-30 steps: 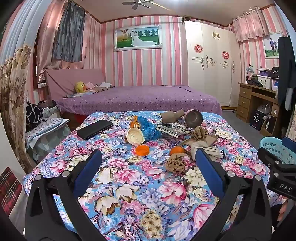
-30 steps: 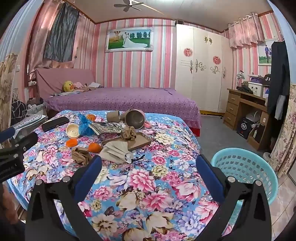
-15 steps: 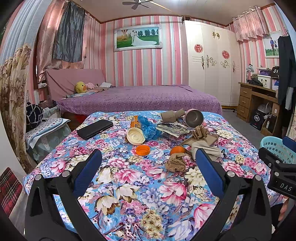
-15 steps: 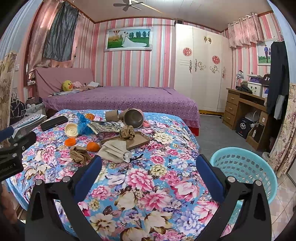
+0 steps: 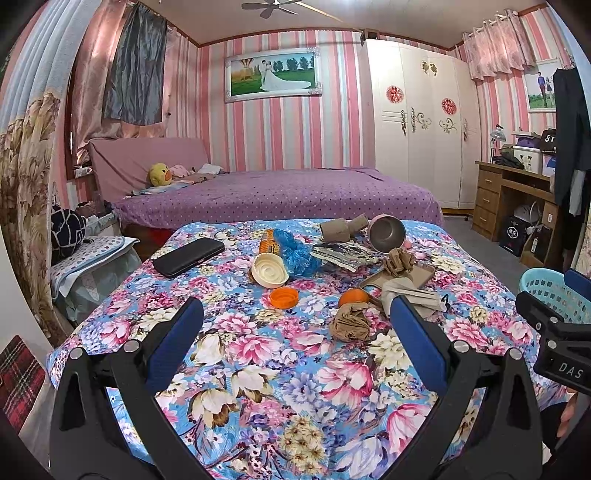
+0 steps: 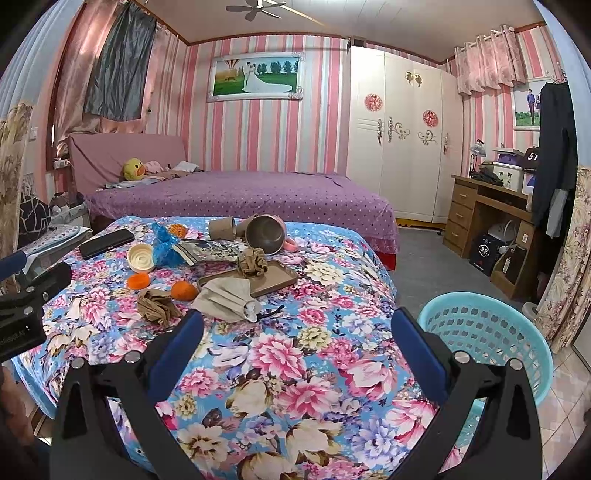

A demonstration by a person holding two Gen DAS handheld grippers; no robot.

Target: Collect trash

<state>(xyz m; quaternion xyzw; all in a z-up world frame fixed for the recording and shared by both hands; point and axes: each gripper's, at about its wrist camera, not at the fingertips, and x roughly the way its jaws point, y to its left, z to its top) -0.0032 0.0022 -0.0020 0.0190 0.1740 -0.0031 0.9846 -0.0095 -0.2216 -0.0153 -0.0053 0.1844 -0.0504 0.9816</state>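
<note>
Crumpled tan-brown paper wad [image 5: 349, 324] (creased, lumpy) lay on the floral tablecloth [image 5: 258, 354] beside a round orange fruit [image 5: 353, 296], light-blue perforated plastic basket [image 6: 487, 339] stood off the table's right edge, left gripper [image 5: 295, 336] and right gripper [image 6: 295, 336] both gaped wide, empty.

A purple dotted bed [image 5: 280, 199] stands behind the floral-covered table [image 5: 258, 369]. A yellow plush duck [image 5: 159, 174] rests at the bed's head end. A framed wedding picture [image 5: 272, 74] hangs on the pink striped wall. A white wardrobe [image 5: 417, 122] stands to the right of the bed; a wooden desk [image 6: 484, 218] stands beside the wardrobe. A ceiling fan [image 6: 255, 9] is mounted overhead.
</note>
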